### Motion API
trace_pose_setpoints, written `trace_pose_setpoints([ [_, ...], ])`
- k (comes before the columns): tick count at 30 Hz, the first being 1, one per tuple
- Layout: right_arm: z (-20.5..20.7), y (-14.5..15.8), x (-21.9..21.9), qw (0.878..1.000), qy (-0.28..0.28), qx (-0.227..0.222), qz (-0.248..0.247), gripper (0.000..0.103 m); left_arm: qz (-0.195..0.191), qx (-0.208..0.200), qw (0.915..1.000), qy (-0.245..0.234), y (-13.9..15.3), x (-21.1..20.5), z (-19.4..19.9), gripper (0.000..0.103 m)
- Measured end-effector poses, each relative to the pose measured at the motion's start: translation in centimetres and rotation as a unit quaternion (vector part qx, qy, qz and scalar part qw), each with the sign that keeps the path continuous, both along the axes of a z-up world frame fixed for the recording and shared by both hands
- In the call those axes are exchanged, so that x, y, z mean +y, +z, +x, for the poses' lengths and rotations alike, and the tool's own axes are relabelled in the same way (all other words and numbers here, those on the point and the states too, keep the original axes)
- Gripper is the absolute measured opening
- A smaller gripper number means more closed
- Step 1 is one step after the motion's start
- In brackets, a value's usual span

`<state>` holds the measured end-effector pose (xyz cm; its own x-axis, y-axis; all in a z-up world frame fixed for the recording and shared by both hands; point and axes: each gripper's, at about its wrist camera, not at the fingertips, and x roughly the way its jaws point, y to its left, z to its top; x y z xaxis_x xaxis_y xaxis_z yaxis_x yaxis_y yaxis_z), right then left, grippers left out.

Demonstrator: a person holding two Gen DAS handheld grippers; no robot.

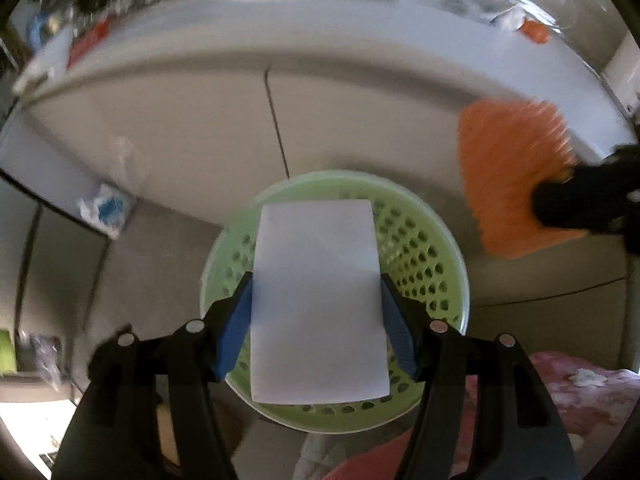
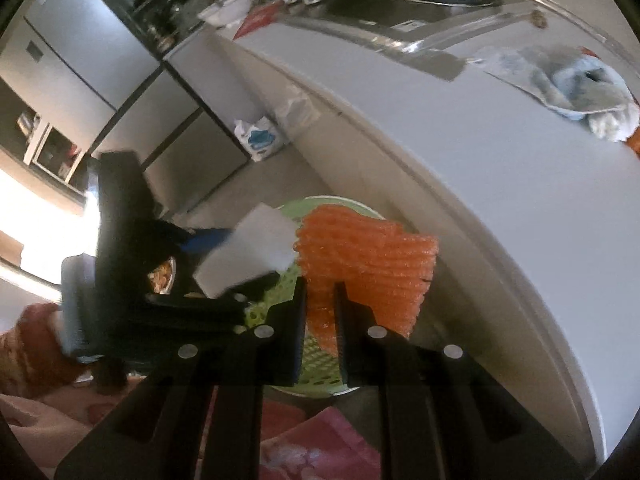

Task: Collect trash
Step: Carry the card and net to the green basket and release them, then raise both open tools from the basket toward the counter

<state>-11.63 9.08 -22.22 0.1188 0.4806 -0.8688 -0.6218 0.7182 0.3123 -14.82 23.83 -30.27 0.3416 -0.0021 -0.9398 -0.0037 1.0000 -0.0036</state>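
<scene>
The left gripper (image 1: pixel 316 312), black-armed with blue pads, is clamped on a flat white rectangular block of foam-like material (image 1: pixel 318 300); its two pads press against the block's long sides, and the block stands out ahead of the fingers directly above a round pale-green perforated plastic basket (image 1: pixel 424 256); the basket sits on the grey tiled floor (image 1: pixel 160 272) just in front of the white counter (image 1: pixel 320 52), and its holed wall shows around the block on the right and below. In the right wrist view the same white block (image 2: pixel 248 252) appears tilted, held over the left part of the green basket (image 2: pixel 320 364) by the left gripper (image 2: pixel 224 248), seen from the side.

The right gripper (image 2: pixel 321 316) has its jaws drawn nearly together on an orange ridged foam-net sheet (image 2: pixel 372 264); a narrow fold of the sheet is pinched between the black fingers while the rest fans out wide beyond them, over the basket's right side; from the left wrist view the orange sheet (image 1: pixel 512 176) hangs blurred to the right of the basket, in front of the counter's face, with the right gripper's dark shape at its edge.

A crumpled white and blue plastic bag (image 1: pixel 104 208) lies on the floor by the counter's base, well apart from the basket; a pink patterned cloth (image 1: pixel 580 392) fills the lower right corner.
</scene>
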Motion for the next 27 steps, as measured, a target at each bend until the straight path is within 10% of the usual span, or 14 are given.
trace_pose_setpoints([
  [27,-1.4,-3.7,5.6,0.994,0.103,-0.002,-0.035,0.019,0.009,-0.048,0.994,0.098,2.1,3.7,-2.1,0.095],
])
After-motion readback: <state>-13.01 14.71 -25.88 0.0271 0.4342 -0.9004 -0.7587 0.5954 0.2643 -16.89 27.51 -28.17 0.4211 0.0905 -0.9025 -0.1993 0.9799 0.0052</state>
